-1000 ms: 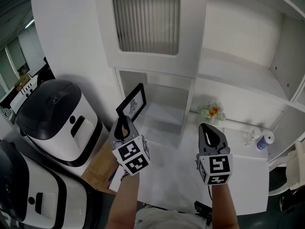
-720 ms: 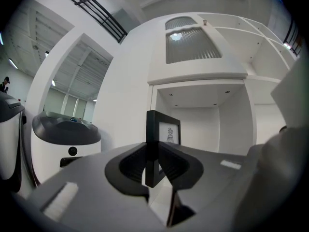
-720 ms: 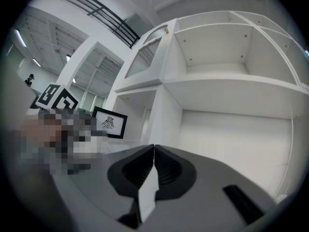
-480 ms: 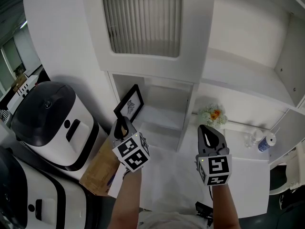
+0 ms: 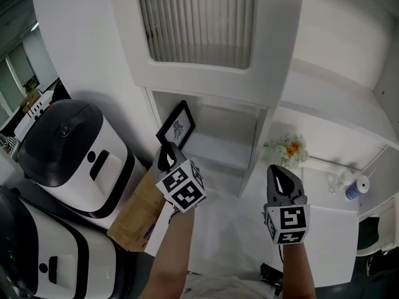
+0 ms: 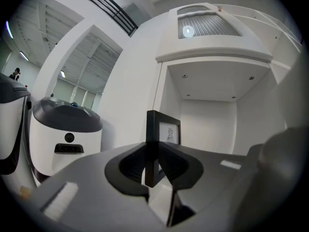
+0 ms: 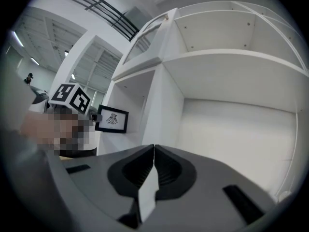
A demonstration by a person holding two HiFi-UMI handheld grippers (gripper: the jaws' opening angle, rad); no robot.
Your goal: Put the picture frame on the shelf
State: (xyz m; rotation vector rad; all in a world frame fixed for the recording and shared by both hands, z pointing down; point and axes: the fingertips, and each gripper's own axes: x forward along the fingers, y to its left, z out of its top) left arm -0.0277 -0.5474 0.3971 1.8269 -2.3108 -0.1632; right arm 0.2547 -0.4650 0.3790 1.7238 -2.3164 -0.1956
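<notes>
The black picture frame (image 5: 176, 124) with a small drawing on white stands upright and tilted in my left gripper (image 5: 167, 153), which is shut on its lower edge. It hangs at the left mouth of the open white shelf compartment (image 5: 219, 151), just under the cabinet door. In the left gripper view the frame (image 6: 163, 128) rises edge-on from the left gripper (image 6: 150, 153), with the compartment (image 6: 212, 117) straight behind it. My right gripper (image 5: 282, 178) hovers lower right, shut with nothing held. In the right gripper view the right gripper (image 7: 153, 150) shows closed and the frame (image 7: 112, 119) sits far left.
Two white machines with black tops (image 5: 68, 148) stand at the left, with brown cardboard (image 5: 138, 213) beside them. A ribbed glass cabinet door (image 5: 196, 20) is above the compartment. Small flowers (image 5: 290, 148) and a blue-capped bottle (image 5: 353, 189) sit on the white counter (image 5: 324, 229) at right.
My left gripper has carried the frame a little up and to the right, closer to the shelf compartment's opening. The right gripper stays shut and has shifted slightly right.
</notes>
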